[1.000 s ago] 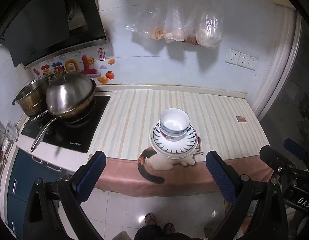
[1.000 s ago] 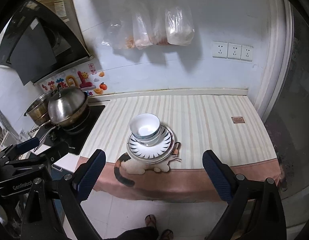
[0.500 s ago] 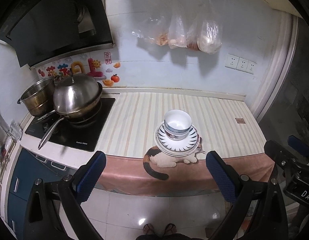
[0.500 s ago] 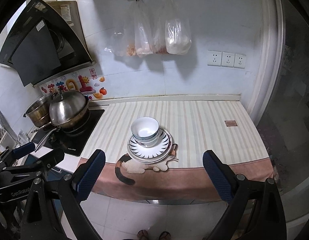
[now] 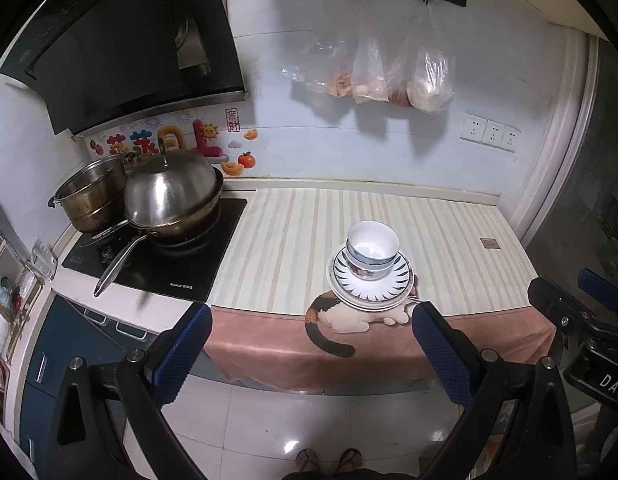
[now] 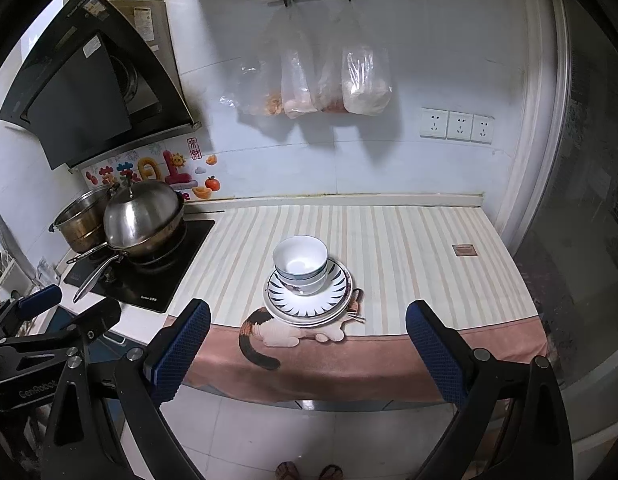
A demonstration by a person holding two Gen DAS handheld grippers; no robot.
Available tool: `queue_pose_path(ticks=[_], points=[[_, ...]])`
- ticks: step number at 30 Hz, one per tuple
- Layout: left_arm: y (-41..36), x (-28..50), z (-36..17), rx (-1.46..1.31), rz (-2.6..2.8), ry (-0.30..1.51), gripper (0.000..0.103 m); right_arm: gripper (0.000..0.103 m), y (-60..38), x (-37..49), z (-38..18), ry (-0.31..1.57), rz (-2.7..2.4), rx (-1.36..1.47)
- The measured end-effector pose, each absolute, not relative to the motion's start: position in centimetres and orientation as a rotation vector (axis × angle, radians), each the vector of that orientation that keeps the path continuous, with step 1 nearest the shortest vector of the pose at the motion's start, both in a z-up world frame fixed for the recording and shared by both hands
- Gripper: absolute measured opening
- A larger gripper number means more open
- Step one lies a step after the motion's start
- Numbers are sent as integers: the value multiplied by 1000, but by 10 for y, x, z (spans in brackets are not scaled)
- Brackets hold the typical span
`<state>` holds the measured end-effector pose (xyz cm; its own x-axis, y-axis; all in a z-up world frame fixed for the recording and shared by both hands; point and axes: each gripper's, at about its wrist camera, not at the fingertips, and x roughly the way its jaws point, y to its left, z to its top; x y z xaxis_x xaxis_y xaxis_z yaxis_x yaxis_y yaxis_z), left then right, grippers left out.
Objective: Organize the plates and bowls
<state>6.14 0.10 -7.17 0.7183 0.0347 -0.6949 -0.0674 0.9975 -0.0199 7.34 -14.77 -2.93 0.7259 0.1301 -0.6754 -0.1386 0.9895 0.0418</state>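
White bowls with blue bands (image 5: 372,250) (image 6: 301,264) are nested on a stack of blue-patterned plates (image 5: 393,290) (image 6: 336,292) near the front edge of the striped counter mat (image 5: 293,240) (image 6: 409,256). My left gripper (image 5: 311,350) is open and empty, held back from the counter over the floor. My right gripper (image 6: 307,348) is open and empty too, also well short of the stack. Each gripper shows at the edge of the other's view.
A lidded steel pan (image 5: 173,196) (image 6: 143,216) and a pot (image 5: 93,196) stand on the black cooktop (image 5: 177,264) at the left. A range hood (image 5: 121,40) hangs above. Plastic bags (image 5: 373,76) hang on the wall. The cat-print cloth (image 5: 349,320) drapes over the counter's front edge.
Both grippers have drawn back and up from the counter, so the stack looks smaller and more floor shows. The bowls and plates have not moved.
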Motion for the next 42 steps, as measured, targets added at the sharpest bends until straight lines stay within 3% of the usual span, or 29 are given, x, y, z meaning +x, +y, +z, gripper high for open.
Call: queue_pose_path(ticks=[42], points=[[2, 48, -69, -55, 54, 764, 103, 101, -147, 65, -29, 744, 138, -16]])
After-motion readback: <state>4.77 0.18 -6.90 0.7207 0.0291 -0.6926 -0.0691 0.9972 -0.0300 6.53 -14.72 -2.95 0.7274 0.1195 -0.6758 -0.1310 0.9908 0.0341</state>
